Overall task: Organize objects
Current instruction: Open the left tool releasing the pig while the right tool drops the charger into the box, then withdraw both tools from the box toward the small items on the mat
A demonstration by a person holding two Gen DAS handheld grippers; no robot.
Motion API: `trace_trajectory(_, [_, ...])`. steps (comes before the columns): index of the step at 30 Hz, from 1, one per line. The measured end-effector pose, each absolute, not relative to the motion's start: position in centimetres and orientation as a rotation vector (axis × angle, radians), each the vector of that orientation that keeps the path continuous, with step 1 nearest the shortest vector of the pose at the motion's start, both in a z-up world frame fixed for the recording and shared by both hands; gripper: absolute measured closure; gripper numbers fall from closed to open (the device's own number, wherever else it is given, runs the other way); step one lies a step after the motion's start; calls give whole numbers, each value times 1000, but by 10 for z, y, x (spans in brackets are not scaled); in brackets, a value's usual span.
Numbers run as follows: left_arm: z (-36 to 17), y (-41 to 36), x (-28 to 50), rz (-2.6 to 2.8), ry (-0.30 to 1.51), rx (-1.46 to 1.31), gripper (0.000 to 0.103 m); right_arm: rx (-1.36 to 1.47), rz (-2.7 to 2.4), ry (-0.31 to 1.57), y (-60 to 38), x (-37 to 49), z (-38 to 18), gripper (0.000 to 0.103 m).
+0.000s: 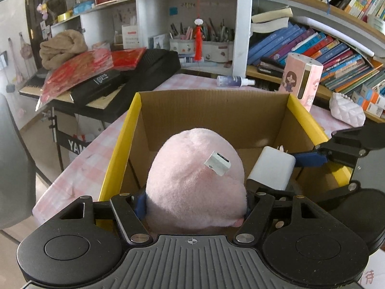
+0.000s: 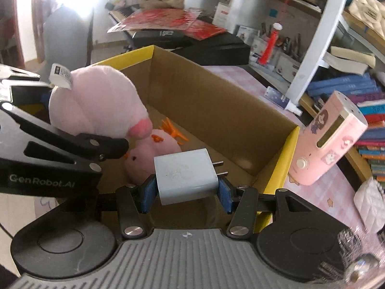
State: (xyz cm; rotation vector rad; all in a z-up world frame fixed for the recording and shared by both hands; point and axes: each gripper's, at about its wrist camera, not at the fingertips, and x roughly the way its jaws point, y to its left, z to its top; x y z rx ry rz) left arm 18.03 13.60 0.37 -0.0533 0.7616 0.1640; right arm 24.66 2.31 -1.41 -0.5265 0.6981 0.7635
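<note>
A yellow-rimmed cardboard box [image 1: 131, 125] [image 2: 286, 154] stands open on a pink checked tablecloth. My left gripper [image 1: 195, 204] is shut on a pink plush toy [image 1: 195, 180] [image 2: 96, 106] with a white tag, held over the box's near end. My right gripper [image 2: 186, 192] is shut on a white charger plug [image 2: 185, 177] [image 1: 272, 168], its prongs pointing into the box. In the left wrist view the right gripper's blue-padded finger [image 1: 310, 160] comes in from the right. A second pink plush with orange feet [image 2: 154, 154] lies on the box floor.
A pink device with a cartoon girl [image 1: 303, 82] [image 2: 329, 142] stands just beyond the box's right wall. A spray bottle [image 1: 234, 81] lies behind the box. A white quilted item [image 1: 347, 112] sits at the right. Bookshelves [image 1: 324, 48] and a keyboard with red packets [image 1: 79, 72] ring the table.
</note>
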Motion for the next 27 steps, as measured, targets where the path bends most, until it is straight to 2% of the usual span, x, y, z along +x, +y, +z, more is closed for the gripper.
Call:
trace_trajectory(15, [6,138,181,183,744,-64,25,-546,801,688,21,254,-14,53])
trace_trajectory(19, [16,137,175,181,685,-59,18,-521,798,669,18,252,-11,44])
trace_trajectory(27, [38,138,159,186,605,-93,18,-456,759,613,9,238,10,40])
